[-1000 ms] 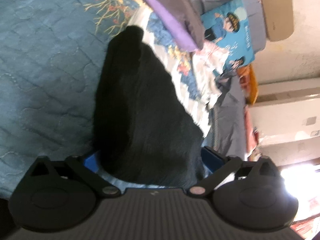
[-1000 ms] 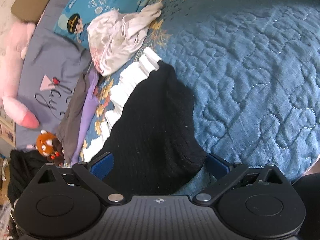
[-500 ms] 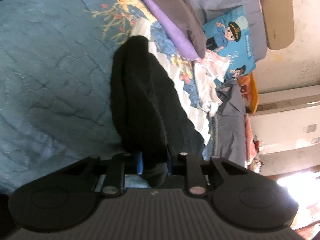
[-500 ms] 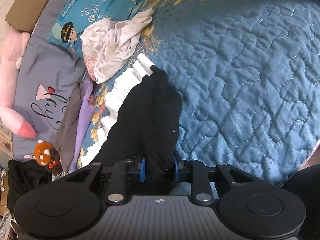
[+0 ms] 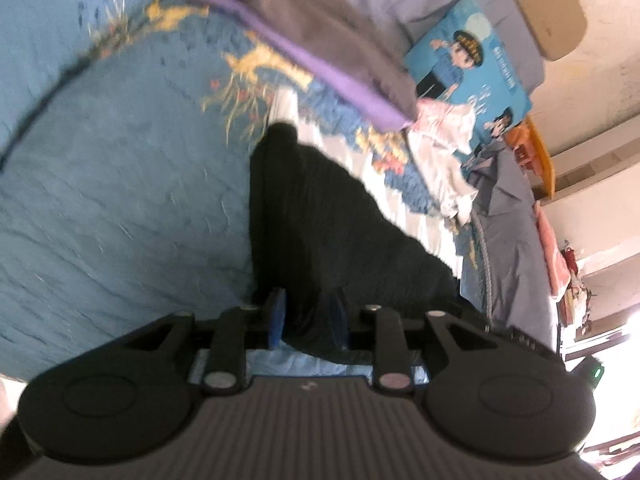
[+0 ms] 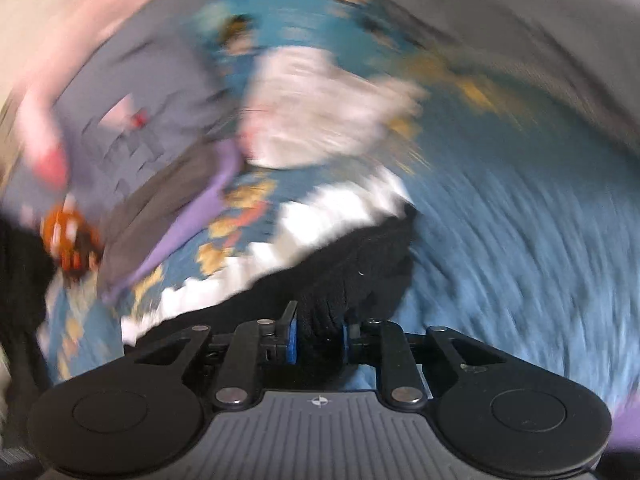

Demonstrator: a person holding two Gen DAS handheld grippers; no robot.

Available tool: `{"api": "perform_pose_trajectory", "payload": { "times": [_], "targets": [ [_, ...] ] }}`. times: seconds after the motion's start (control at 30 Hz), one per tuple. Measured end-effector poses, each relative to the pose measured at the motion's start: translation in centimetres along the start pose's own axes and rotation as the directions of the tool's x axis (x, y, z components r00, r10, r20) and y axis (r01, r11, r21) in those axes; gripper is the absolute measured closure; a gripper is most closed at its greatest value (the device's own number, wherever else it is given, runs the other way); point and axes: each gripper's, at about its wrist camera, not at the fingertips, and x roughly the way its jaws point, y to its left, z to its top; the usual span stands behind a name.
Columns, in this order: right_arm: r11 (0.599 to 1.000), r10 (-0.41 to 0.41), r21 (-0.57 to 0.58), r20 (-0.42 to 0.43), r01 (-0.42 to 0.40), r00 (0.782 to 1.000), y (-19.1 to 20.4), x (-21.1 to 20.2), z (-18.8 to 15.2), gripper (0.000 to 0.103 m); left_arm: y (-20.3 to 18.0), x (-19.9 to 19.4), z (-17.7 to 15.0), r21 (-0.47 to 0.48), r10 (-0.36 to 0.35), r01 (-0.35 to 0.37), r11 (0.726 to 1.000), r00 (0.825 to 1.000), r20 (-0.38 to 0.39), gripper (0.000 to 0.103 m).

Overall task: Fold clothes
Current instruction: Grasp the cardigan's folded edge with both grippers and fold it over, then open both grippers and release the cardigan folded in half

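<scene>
Blue quilted bedspread [image 5: 112, 208] lies under your black knit garment [image 5: 320, 224], running toward 12 o'clock. Left gripper [image 5: 307, 316] and right gripper [image 6: 319, 334] each pinch its near edge; bunched knit could slip out unevenly.

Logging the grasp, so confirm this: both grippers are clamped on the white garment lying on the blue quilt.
Wrong colour. Both wrist views show the left gripper and right gripper clamped on a black garment, not a white one. It does lie on the blue quilt.
</scene>
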Motion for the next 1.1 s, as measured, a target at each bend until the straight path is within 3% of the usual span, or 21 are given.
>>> {"api": "perform_pose_trajectory", "payload": {
  "times": [0.1, 0.17, 0.23, 0.4, 0.57, 0.7, 0.8, 0.93, 1.0, 1.03, 1.1],
  "targets": [
    [0.958, 0.005, -0.285, 0.029, 0.004, 1.0, 5.8, 0.3, 0.4, 0.085, 0.6, -2.5, 0.2, 0.013, -0.014, 0.014, 1.0, 0.999, 0.034, 0.07],
    [0.882, 0.023, -0.471, 0.011, -0.016, 1.0, 9.7, 0.9, -0.3, 0.085, 1.5, -4.2, 0.2, 0.006, -0.023, 0.023, 1.0, 0.998, 0.059, 0.063],
    [0.766, 0.033, -0.642, -0.008, -0.03, 0.999, 13.6, 1.8, -1.9, 0.085, 2.5, -5.8, 0.4, -0.003, -0.027, 0.028, 1.0, 0.996, 0.087, 0.056],
    [0.537, 0.017, -0.842, -0.04, -0.043, 0.999, 16.4, 2.3, -6.1, 0.085, 4.7, -8.6, 0.7, -0.019, -0.028, 0.031, 0.999, 0.992, 0.127, 0.056],
    [0.259, -0.007, -0.964, -0.065, -0.061, 0.998, 19.2, 2.8, -10.3, 0.085, 6.3, -9.8, 0.7, -0.039, -0.032, 0.038, 0.999, 0.989, 0.145, 0.056],
    [0.027, -0.028, -0.997, -0.077, -0.076, 0.997, 21.4, 3.1, -13.5, 0.085, 6.7, -9.5, 0.7, -0.034, -0.039, 0.044, 0.998, 0.99, 0.137, 0.055],
    [0.044, 0.009, -0.999, -0.022, -0.022, 1.0, 21.2, 1.8, -12.3, 0.085, 6.2, -9.3, 0.5, -0.012, -0.034, 0.036, 0.999, 0.991, 0.129, 0.044],
    [0.062, 0.029, -0.998, 0.003, 0.001, 1.0, 21.6, 1.1, -11.8, 0.085, 5.5, -9.1, 0.3, 0.009, -0.015, 0.014, 1.0, 0.993, 0.119, 0.044],
    [0.078, -0.021, -0.992, -0.102, -0.1, 0.995, 21.4, 1.9, -12.4, 0.084, 5.2, -9.0, 0.2, 0.02, -0.006, 0.003, 1.0, 0.993, 0.114, 0.044],
    [0.127, -0.048, -0.977, -0.176, -0.169, 0.983, 21.1, 2.7, -12.4, 0.083, 5.0, -9.0, 0.2, 0.025, -0.001, -0.002, 1.0, 0.994, 0.112, 0.044],
    [0.193, -0.056, -0.958, -0.224, -0.21, 0.973, 20.5, 3.5, -12.2, 0.082, 4.7, -8.9, 0.1, 0.036, 0.009, -0.013, 0.999, 0.994, 0.107, 0.044]
  ]
}}
